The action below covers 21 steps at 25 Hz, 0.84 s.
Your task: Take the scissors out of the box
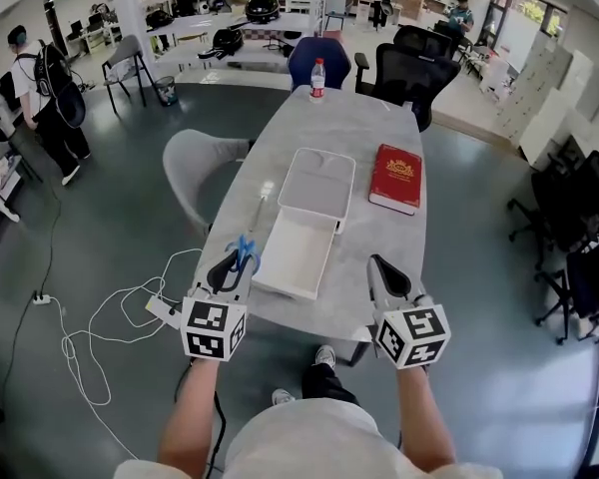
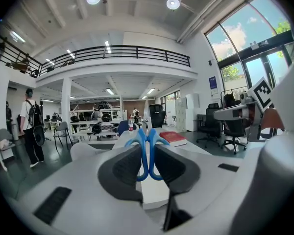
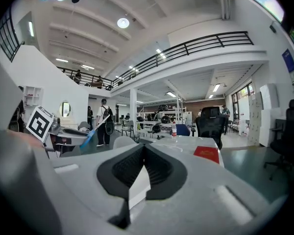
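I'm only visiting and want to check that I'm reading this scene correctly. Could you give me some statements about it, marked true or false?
1. The left tool grips the blue-handled scissors. True.
2. The scissors lie inside the open white rectangular box. False: the left tool holds them to the left of the box.
3. The right tool holds the red hardcover book. False: its jaws are shut on nothing, and the book lies on the grey oval table.
4. A clear bottle with a red cap stands at the table's far end. True.

A red book (image 1: 395, 178) lies on the grey table (image 1: 369, 123), 1 water bottle (image 1: 317, 78) at its far end.
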### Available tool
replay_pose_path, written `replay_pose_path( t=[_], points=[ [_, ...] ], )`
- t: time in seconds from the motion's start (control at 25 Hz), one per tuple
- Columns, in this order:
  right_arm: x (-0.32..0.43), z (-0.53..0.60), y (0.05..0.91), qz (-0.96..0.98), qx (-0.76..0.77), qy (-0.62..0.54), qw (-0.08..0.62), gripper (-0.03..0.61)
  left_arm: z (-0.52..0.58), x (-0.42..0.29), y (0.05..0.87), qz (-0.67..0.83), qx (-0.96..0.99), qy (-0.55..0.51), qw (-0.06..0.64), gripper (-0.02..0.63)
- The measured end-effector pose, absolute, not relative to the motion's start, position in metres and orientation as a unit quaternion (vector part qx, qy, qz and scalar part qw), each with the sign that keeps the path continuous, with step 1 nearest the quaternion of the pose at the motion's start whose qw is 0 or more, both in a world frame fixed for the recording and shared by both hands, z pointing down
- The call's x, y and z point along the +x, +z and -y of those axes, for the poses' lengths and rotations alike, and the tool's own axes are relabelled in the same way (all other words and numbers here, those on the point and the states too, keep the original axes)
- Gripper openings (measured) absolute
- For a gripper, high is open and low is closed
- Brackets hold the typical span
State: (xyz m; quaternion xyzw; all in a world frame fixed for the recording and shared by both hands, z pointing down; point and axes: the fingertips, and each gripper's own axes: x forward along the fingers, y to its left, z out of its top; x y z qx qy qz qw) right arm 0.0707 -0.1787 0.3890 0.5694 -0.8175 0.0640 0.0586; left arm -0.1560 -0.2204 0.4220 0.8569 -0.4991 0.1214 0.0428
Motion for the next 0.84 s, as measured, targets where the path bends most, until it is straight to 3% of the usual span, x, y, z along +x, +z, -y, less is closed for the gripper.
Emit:
replay_pose_path(
  t=[0.84],
  points=[
    [0.087, 0.166, 0.390, 0.803, 0.589, 0.074, 0.058, 0.005, 0.218, -0.138, 0.430, 0.476, 0.868, 0.134, 0.052, 0.083]
  ],
)
